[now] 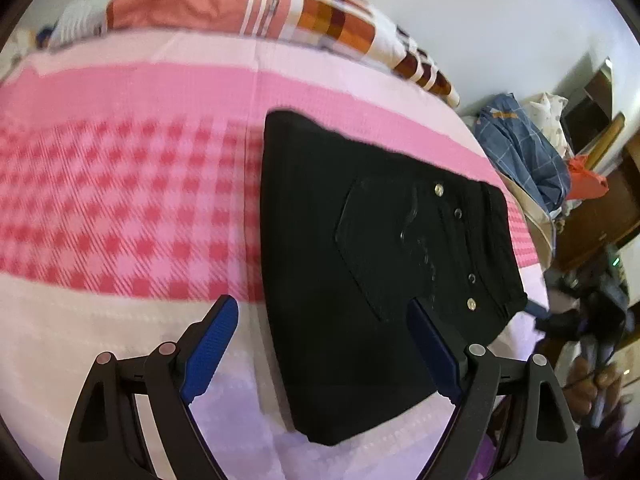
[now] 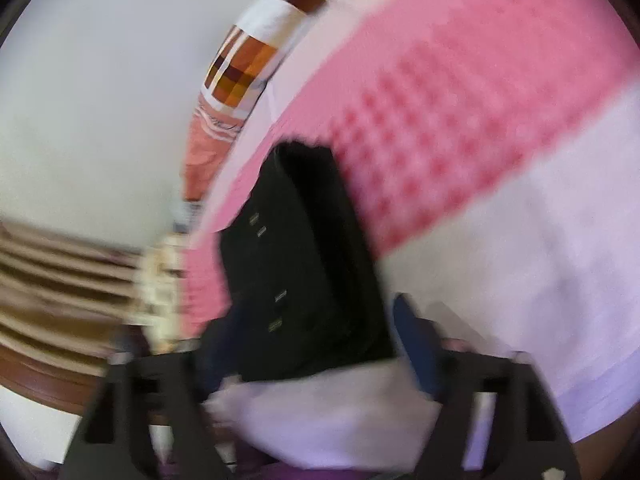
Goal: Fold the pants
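Observation:
The black pants (image 1: 360, 264) lie folded into a compact block on the pink checked bedspread (image 1: 120, 200), back pocket and metal studs facing up. My left gripper (image 1: 324, 312) is open above the near edge of the pants, holding nothing. In the blurred right wrist view the folded pants (image 2: 304, 264) lie just ahead of my right gripper (image 2: 316, 328), which is open with its blue pads either side of the near end of the pants and grips nothing.
An orange and brown checked blanket (image 1: 248, 8) lies along the far side of the bed by the white wall. A heap of blue and white clothes (image 1: 528, 152) sits past the bed's right edge, with dark wooden furniture (image 1: 600, 208) behind it.

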`<state>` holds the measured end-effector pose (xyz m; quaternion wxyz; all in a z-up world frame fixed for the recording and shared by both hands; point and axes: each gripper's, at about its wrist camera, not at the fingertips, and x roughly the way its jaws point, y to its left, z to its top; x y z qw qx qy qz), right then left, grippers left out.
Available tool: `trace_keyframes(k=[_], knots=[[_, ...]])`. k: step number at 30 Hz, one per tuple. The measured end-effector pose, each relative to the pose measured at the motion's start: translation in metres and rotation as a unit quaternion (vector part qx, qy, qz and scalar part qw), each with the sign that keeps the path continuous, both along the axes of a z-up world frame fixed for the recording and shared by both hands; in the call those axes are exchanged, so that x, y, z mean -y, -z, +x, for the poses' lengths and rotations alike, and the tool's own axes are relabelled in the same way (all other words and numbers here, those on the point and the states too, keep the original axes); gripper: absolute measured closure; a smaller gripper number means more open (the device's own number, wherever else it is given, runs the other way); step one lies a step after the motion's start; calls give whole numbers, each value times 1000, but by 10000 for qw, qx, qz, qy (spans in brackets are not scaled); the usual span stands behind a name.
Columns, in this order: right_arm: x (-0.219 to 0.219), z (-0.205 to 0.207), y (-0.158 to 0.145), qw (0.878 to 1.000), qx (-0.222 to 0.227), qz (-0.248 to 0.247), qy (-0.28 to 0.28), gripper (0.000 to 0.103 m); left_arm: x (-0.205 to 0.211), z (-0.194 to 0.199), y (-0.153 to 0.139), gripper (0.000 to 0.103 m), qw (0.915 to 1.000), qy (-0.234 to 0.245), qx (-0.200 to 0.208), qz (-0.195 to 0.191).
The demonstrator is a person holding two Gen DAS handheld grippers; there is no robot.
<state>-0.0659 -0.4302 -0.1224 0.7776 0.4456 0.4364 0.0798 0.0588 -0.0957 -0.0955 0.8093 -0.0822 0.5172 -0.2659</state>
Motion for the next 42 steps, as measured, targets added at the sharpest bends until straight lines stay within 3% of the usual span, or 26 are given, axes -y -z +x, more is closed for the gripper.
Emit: trace_keyframes(k=[2,7,13,24,27,28,30,32,35,36,39,42], knots=[[-2,13,-7,9990,69,-379,-210,25,1,1,-4,17,9998,-17,179,129],[-16,51,1,9949,-46,-790,-618,25,2,9,-3,17,9984,-93,324,445],[-31,67,26,9917,-299,-850,-920,25,-2,12,-1,17,9951,-163,491,847],[-49,82,23,9838,-114,-1097,-1416,22,-1,25,19,17,9907,-163,306,1319],[-48,86,24,9814,-21,-1070,-1594,26,-3,36,32,17,9946,-5,-172,1028],[-48,87,24,9808,-43,-1094,-1612,32,-6,41,36,17,9960,3,-349,818],[-46,88,24,9785,-91,-1192,-1683,41,-11,48,35,16,9981,14,-358,500],[-41,89,27,9803,-108,-981,-1712,50,-8,55,38,16,9983,266,-448,267],[-36,89,29,9813,-118,-747,-1769,58,3,62,38,16,9964,698,-399,266],[-35,89,29,9815,-107,-690,-1782,59,6,65,38,16,9956,793,-423,275],[-30,88,32,9808,-64,-565,-1864,56,11,75,39,16,9869,1191,-958,-519],[-26,87,36,9823,-55,-305,-1848,42,20,82,43,16,9829,1391,-1062,-575]])
